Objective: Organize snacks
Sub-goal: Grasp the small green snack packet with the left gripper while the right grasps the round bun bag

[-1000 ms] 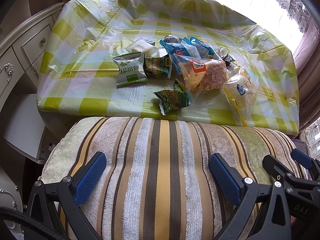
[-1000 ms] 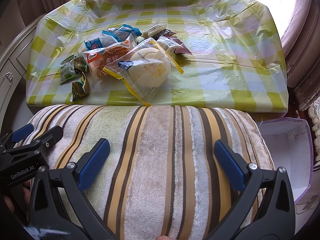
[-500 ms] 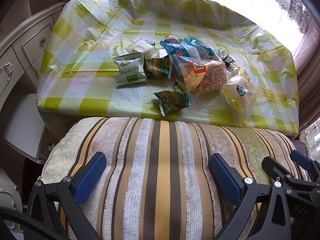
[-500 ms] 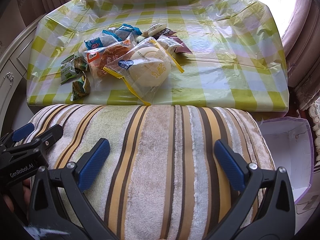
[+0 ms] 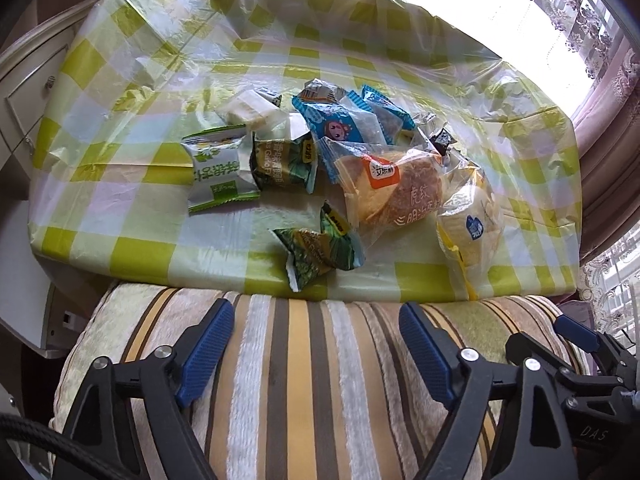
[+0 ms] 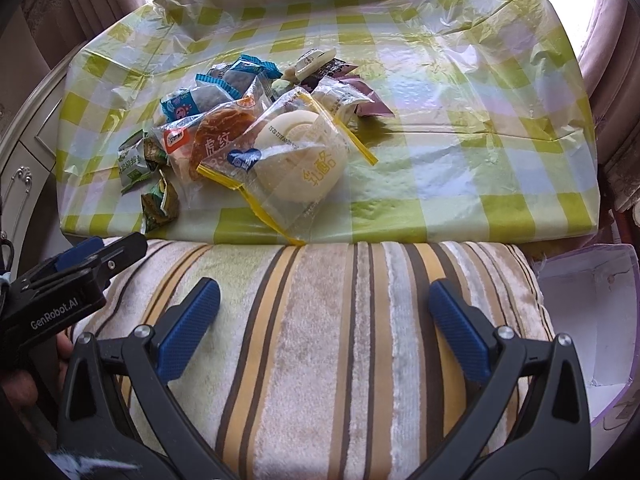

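Observation:
A pile of packaged snacks lies on a table with a green checked plastic cloth (image 5: 120, 248). In the left wrist view I see a green and white packet (image 5: 218, 168), a dark green packet (image 5: 320, 254), a tiger-skin bread bag (image 5: 394, 184), a pale bun bag (image 5: 472, 220) and blue packets (image 5: 340, 124). In the right wrist view the pale bun bag (image 6: 304, 156) lies nearest, with the bread bag (image 6: 212, 136) to its left. My left gripper (image 5: 316, 344) and right gripper (image 6: 324, 320) are both open and empty, above a striped cushion, short of the table's near edge.
A striped cushion (image 6: 332, 340) lies between me and the table. A white box with a purple rim (image 6: 592, 312) sits low on the right. A cream drawer cabinet (image 5: 24, 92) stands to the left. Curtains hang at the right (image 5: 608, 160).
Both grippers have moved forward toward the table; the snacks look closer and the cushion takes up less of the view. The snacks have not moved.

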Demonstrator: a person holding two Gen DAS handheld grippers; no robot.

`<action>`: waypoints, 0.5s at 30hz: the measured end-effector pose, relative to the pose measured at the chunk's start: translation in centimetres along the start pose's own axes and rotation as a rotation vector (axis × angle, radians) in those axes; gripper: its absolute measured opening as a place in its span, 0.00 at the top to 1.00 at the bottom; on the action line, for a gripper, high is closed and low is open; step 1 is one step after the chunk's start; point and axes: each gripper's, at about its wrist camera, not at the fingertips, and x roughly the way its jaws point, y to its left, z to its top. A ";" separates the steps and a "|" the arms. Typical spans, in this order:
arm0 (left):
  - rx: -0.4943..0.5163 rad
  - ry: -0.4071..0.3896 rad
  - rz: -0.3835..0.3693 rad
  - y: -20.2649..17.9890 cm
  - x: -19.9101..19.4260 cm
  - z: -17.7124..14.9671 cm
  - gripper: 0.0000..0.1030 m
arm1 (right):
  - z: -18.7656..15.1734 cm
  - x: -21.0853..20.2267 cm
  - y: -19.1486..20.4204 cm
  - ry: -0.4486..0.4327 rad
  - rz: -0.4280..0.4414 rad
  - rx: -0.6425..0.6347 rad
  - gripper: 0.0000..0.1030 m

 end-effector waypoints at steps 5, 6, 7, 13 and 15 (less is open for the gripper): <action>-0.014 0.061 -0.042 0.2 2.5 1.9 0.33 | 2.1 1.4 -0.7 0.007 0.074 0.099 0.00; -0.013 0.066 -0.040 0.2 2.9 2.3 0.33 | 2.4 1.6 -0.9 0.005 0.090 0.123 0.00; -0.009 0.070 -0.035 0.1 3.2 2.5 0.33 | 2.7 1.7 -1.1 -0.003 0.102 0.145 0.00; 0.001 0.105 -0.025 -0.1 5.0 3.6 0.54 | 4.5 2.4 -1.2 -0.035 0.155 0.251 0.00; 0.003 0.095 -0.026 -0.2 5.0 3.8 0.57 | 5.1 2.9 -1.3 -0.040 0.160 0.282 0.00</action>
